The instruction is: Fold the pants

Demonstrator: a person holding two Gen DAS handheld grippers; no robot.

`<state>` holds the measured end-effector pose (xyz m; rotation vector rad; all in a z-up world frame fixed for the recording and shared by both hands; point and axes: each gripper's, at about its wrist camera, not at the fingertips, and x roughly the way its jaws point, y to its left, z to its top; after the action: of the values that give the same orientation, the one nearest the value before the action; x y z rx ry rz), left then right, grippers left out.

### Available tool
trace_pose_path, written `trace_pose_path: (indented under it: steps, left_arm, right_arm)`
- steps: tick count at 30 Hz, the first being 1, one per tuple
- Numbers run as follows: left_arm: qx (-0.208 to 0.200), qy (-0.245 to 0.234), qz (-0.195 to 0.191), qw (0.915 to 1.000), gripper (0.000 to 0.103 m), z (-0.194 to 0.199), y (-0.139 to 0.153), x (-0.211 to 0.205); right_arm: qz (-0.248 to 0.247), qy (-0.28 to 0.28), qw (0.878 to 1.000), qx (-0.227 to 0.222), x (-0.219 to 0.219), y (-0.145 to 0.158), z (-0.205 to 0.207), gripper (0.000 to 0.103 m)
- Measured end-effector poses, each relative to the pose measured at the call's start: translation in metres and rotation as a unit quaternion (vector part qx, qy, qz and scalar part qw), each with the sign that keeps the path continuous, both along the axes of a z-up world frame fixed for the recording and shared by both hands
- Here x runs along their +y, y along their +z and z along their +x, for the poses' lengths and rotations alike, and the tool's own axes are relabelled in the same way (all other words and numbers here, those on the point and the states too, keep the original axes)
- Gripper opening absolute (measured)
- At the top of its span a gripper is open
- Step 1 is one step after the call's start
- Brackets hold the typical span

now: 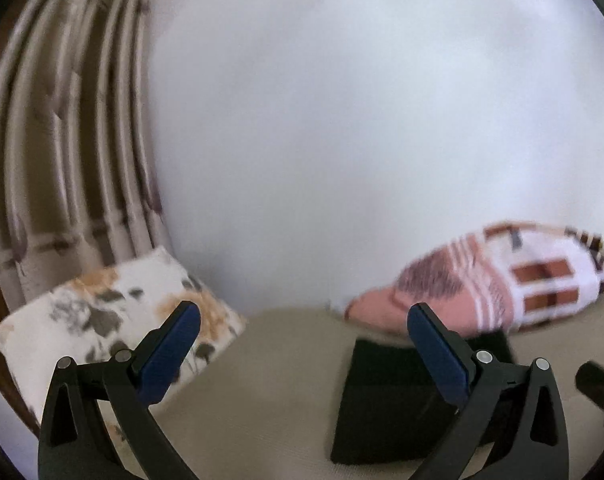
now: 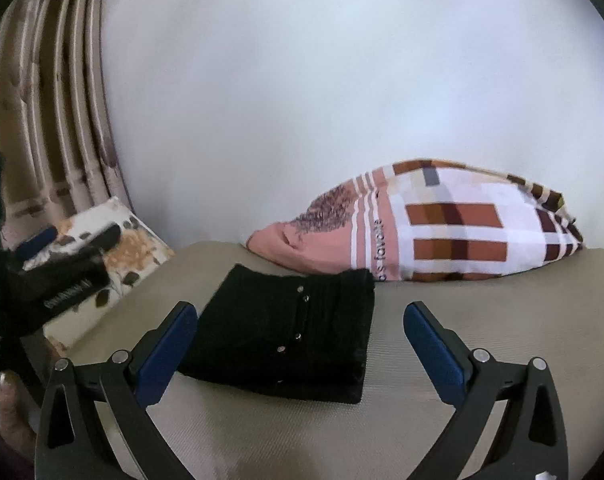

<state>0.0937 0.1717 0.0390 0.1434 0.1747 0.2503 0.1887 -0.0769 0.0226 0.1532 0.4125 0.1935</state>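
folded black pants on a beige bed, both tongs empty

left wrist view: left tongs (image 1: 303, 334) gape wide, holding nothing; pants (image 1: 385, 404) lie below the right finger. right wrist view: right tongs (image 2: 300, 332) spread wide, empty; pants (image 2: 286, 330) lie between them on the bed (image 2: 481, 320), long axis running away toward the patterned pillow (image 2: 441, 220).
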Motion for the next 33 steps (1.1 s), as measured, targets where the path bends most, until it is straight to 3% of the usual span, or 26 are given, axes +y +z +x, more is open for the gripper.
trace_pose_path:
  steps: [3, 5, 8, 10, 19, 33]
  left_arm:
    - [-0.031, 0.003, -0.018, 0.9993, 0.103, -0.026, 0.014, -0.001]
    - [-0.006, 0.009, -0.030, 0.9995, 0.103, -0.034, 0.020, -0.001]
    - [0.049, -0.030, -0.054, 0.9969, 0.103, -0.037, 0.023, 0.000]
    - [0.055, -0.053, -0.071, 0.9945, 0.103, -0.045, 0.020, 0.001]
    - [0.086, -0.063, -0.047, 0.9931, 0.103, -0.059, 0.008, -0.014]
    - [0.124, -0.085, -0.067, 0.9864, 0.103, -0.056, 0.000, -0.012]
  right_arm:
    - [0.006, -0.002, 1.000, -0.012, -0.006, 0.015, -0.016, 0.103]
    - [0.007, -0.004, 1.000, -0.013, -0.009, 0.022, -0.026, 0.103]
    - [0.004, -0.005, 1.000, -0.017, -0.011, 0.029, -0.041, 0.103]
    - [-0.002, -0.005, 1.000, -0.014, -0.009, 0.031, -0.050, 0.103]
    - [-0.007, 0.001, 1.000, 0.011, -0.003, 0.027, -0.071, 0.103]
    - [-0.019, 0.000, 1.000, 0.015, 0.003, 0.031, -0.087, 0.103]
